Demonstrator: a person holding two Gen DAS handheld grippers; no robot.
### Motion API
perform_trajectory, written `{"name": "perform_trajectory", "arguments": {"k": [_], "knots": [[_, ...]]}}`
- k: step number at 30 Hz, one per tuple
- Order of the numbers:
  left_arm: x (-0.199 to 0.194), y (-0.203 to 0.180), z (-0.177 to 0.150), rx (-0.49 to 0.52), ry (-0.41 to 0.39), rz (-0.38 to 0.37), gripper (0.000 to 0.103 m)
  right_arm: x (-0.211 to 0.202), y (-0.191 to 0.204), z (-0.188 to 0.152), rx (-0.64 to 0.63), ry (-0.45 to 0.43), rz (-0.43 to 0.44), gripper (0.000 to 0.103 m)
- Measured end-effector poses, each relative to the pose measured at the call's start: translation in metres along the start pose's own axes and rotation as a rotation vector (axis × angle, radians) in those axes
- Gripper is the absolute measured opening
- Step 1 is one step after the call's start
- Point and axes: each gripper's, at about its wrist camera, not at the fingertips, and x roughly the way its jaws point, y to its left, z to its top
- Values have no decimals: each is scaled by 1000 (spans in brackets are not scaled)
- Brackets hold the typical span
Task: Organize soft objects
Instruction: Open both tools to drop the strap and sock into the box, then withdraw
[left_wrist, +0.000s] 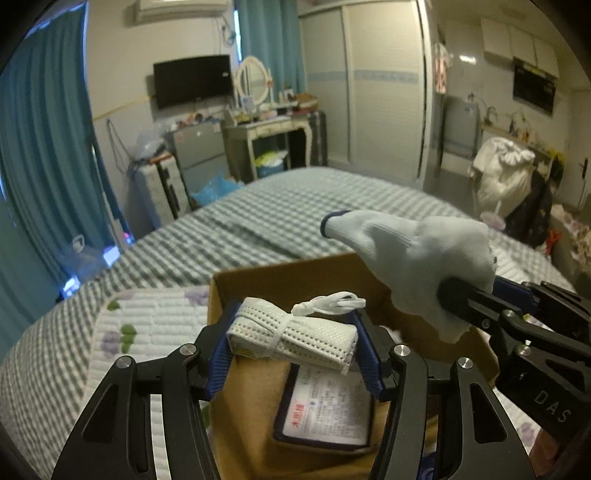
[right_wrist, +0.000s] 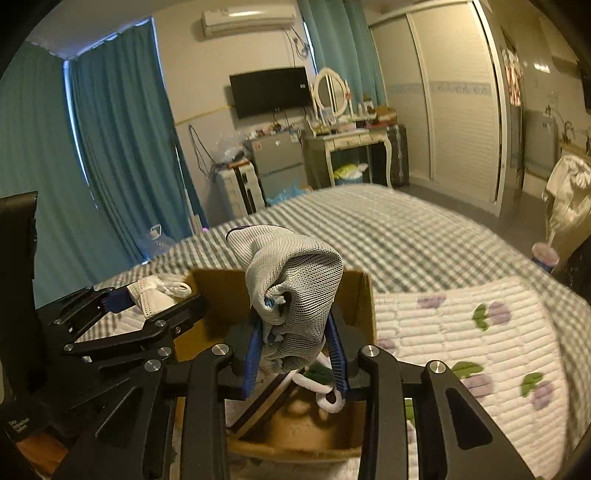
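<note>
Hovering over an open cardboard box (left_wrist: 288, 275) on the bed (left_wrist: 332, 206), the left gripper (left_wrist: 293, 345) has its fingers closed on a folded white face mask (left_wrist: 291, 338) with its ear loops bunched on top. Beside it, the right gripper (right_wrist: 295, 352) clamps a crumpled grey-white knit glove (right_wrist: 295, 284) above the same box. Inside lies a packet with a printed label (left_wrist: 328, 410). A floral quilted mat (right_wrist: 461, 332) flanks the box; a dresser, mirror and wall television stand well beyond.
</note>
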Motion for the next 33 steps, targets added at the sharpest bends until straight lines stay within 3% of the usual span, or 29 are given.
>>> {"name": "perform_trajectory", "arguments": {"k": [6,9,11,13,15,21,26,27,29,33], "knots": [[17,-1,-5,-19,38,-3,58,25,-13,-13,10,33,10,32],[18,-5,-5,-21,47,-1,59,23,-16,-12,21,34,17,37],[15,-8,-4,-18,57,18,67,18,-18,-9,30,28,8,42],[8,-6,-2,-24,51,43,83,7,-15,-5,33,16,-10,52],[-3,-1,3,-34,44,71,85,-9,-14,2,39,-8,-17,61],[-73,7,29,-41,-47,111,86,-90,-1,33,4,-103,-46,62],[-170,8,47,-39,-179,122,86,-169,15,53,-15,-153,-49,73],[-186,7,49,-39,-201,124,88,-189,20,55,-32,-165,-59,74],[-228,5,49,-37,-255,131,103,-221,27,54,-54,-187,-74,81],[-287,0,38,-26,-334,142,103,-286,39,44,-74,-242,-70,95]]}}
